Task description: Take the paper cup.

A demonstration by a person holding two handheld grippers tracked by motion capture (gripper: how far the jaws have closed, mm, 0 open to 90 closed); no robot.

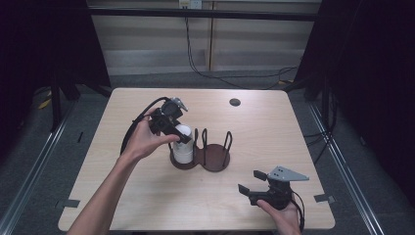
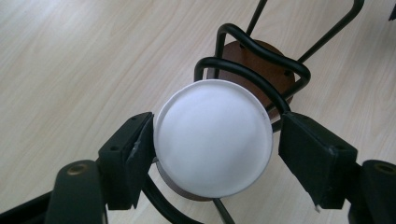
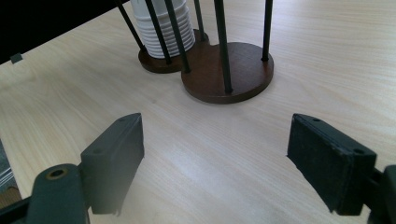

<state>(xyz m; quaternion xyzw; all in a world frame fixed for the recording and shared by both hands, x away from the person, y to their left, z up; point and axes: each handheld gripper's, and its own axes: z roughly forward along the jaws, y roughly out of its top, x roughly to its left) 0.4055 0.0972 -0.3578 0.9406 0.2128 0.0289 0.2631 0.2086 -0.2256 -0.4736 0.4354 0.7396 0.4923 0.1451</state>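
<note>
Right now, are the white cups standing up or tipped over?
Standing up. The stack of white cups sits bottoms-up inside the holder's left ring of wire posts, with the left claw open around its top.

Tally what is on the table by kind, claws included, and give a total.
Claws: 2, the left claw and the right claw
Cup stacks: 1, the white cup stack
Cup holders: 1, the brown double holder with black wire posts
Black discs: 1, the disc at the far edge of the table
Total: 5
</note>
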